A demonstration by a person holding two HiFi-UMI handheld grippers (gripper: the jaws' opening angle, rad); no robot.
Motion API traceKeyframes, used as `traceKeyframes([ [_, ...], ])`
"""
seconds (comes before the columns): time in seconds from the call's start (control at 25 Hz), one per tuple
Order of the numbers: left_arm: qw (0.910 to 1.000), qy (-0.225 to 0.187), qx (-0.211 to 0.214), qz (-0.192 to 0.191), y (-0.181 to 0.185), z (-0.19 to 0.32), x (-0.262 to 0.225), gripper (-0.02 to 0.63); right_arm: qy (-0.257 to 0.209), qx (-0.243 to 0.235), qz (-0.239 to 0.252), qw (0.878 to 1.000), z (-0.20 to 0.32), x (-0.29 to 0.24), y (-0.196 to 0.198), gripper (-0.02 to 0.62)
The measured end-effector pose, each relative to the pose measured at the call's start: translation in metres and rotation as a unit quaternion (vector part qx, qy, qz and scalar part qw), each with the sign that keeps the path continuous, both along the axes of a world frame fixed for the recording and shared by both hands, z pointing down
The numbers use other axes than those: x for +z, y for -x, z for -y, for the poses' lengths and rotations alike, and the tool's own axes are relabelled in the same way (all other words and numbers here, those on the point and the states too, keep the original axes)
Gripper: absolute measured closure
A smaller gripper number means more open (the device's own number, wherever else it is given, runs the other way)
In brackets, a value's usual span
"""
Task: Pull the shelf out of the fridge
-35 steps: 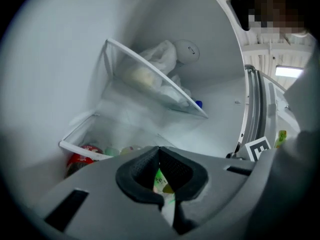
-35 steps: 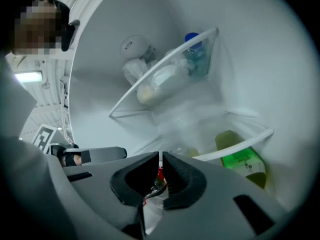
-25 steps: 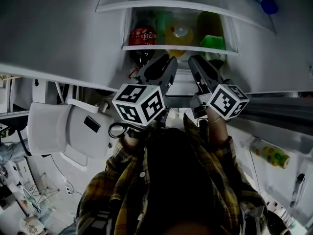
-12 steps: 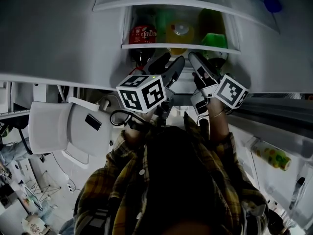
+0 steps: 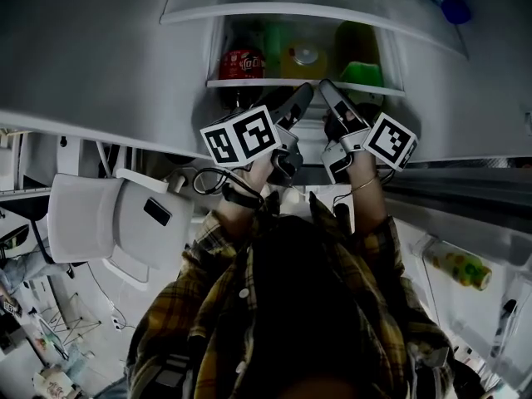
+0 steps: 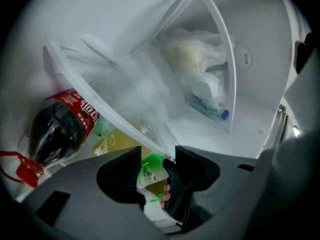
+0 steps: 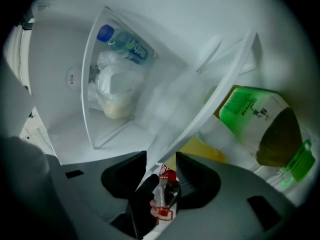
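- My left tongs [image 5: 298,98] and right tongs [image 5: 331,94] have just been opening. Both now stand wide apart and grip nothing.
- Since a second ago I have brought both up to the front edge of the shelf [image 5: 249,81]. They sit side by side near the middle of that edge.
- In each gripper view the shelf's white front rim runs slantwise into the mouth of the jaws. The pads are not pressing on it.
- The shelf is still seated in the fridge [image 6: 125,14].
- A cola bottle [image 5: 241,61] lies by the shelf's left end, a yellow drink bottle [image 5: 303,56] mid-way and a green tea bottle [image 5: 362,73] by the right. I cannot tell whether they rest on the shelf or under it.
- I judge the approach nearly done. Next I close on the rim and pull level, so the bottles do not roll.
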State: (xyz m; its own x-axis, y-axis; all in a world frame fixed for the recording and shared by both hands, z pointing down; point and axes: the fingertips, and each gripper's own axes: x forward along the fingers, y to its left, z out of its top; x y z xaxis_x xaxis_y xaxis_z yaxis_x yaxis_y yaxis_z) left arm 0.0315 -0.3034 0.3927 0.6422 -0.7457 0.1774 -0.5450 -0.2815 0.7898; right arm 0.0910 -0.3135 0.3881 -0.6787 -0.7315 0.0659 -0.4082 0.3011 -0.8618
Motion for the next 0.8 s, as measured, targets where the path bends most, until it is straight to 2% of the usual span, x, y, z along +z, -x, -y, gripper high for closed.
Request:
traceKeyframes([
  [0.12,0.9991,0.014,-0.014,-0.038,0.000,0.008,-0.001,0.402,0.003,0.009,0.004,1.000,0.007,0.001,-0.002,0.425],
  [0.2,0.9984,0.020,-0.024,-0.047,0.002,0.014,-0.003,0.402,0.007,0.015,0.007,1.000,0.014,0.001,-0.002,0.425],
  [0.4,0.9968,0.028,-0.056,-0.050,0.013,0.026,-0.002,0.402,0.017,0.033,0.021,0.999,0.026,0.003,-0.006,0.425],
  [0.52,0.9959,0.028,-0.077,-0.039,0.023,0.035,0.000,0.402,0.024,0.047,0.028,0.998,0.033,0.006,-0.009,0.425],
  [0.8,0.9927,0.034,-0.113,-0.025,0.037,0.052,0.002,0.403,0.026,0.080,0.008,0.996,0.049,0.006,-0.016,0.425],
])
